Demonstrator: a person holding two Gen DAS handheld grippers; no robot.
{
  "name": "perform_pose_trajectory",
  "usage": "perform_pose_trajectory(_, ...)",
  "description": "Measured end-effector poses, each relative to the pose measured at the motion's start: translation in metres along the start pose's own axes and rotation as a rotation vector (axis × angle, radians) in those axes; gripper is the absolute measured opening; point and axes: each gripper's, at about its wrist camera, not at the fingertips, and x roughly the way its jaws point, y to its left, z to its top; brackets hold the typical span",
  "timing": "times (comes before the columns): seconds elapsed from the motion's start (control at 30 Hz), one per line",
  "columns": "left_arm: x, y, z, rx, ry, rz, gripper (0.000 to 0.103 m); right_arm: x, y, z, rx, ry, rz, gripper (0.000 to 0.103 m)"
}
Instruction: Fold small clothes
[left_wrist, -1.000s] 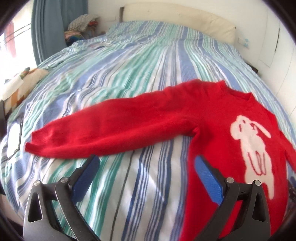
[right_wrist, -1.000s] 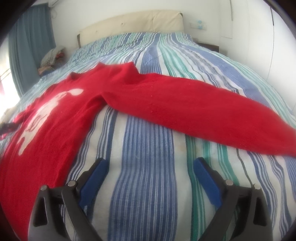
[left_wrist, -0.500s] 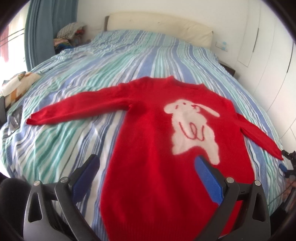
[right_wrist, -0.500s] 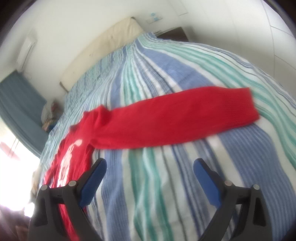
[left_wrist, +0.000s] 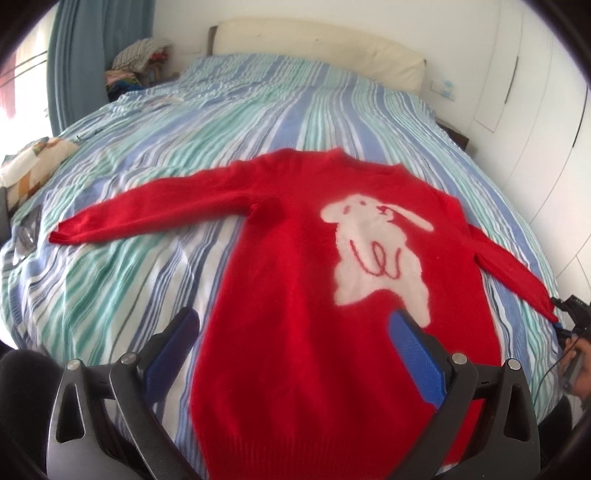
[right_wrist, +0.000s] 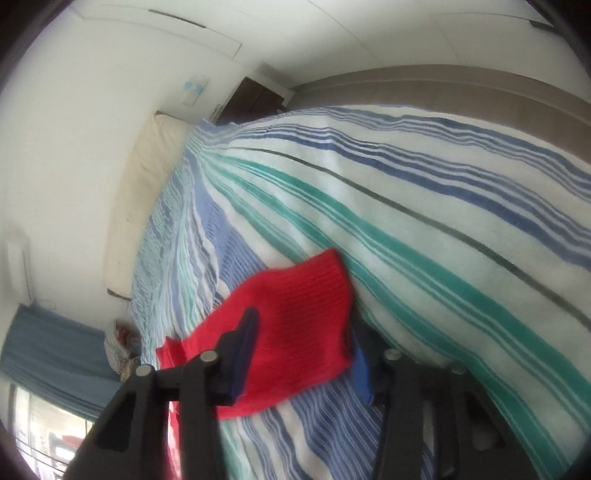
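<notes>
A red sweater (left_wrist: 295, 295) with a white rabbit motif (left_wrist: 376, 251) lies flat, front up, on a bed covered by a blue, green and white striped duvet (left_wrist: 258, 110). In the left wrist view its body runs from the neckline at 12 o'clock to the hem at 6 o'clock, one sleeve (left_wrist: 155, 210) stretched out toward 9 o'clock and the other sleeve (left_wrist: 513, 273) angling toward 3 o'clock.

The left gripper (left_wrist: 295, 343) hovers above the lower body of the sweater with its blue-padded fingers (left_wrist: 413, 354) spread wide and nothing between them.

The right gripper (right_wrist: 303, 354) sits at the cuff of the 3 o'clock sleeve (right_wrist: 295, 332); the ribbed cuff lies between its two fingers, which stand fairly close together, but I cannot tell whether they actually pinch the fabric. In the left wrist view this gripper (left_wrist: 569, 321) shows at the frame's 3 o'clock edge, touching the cuff end.

A cream headboard (left_wrist: 317, 48) stands at 12 o'clock, a blue curtain (left_wrist: 99, 55) at 10 o'clock, with a pile of clothes (left_wrist: 136, 62) beside it.
</notes>
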Motion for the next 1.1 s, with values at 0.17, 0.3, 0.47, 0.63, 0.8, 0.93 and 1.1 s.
perform_pose_trajectory(0.17,0.03,0.01,-0.01,0.022,0.091,-0.009,0.102,0.009,0.02,0.001,-0.118,0.063,-0.084,0.004)
perform_pose_trajectory(0.3,0.033,0.023,-0.016,0.07,0.013,0.128,0.102,-0.016,0.082,-0.001,-0.311,-0.013,-0.097,0.004)
perform_pose_trajectory(0.47,0.037,0.027,-0.009,0.055,0.014,0.133,0.102,-0.031,0.226,-0.025,-0.611,-0.015,0.038,0.004)
perform_pose_trajectory(0.63,0.033,0.022,-0.011,0.106,-0.018,0.161,0.102,0.005,0.369,-0.099,-0.827,0.126,0.266,0.004)
perform_pose_trajectory(0.8,0.04,0.031,-0.01,0.083,-0.015,0.203,0.102,0.081,0.437,-0.196,-0.941,0.289,0.352,0.004)
perform_pose_trajectory(0.93,0.043,0.043,-0.009,0.029,-0.002,0.205,0.102,0.15,0.43,-0.251,-0.875,0.496,0.373,0.027)
perform_pose_trajectory(1.1,0.044,0.047,-0.007,0.001,-0.004,0.185,0.102,0.162,0.394,-0.249,-0.779,0.651,0.418,0.059)
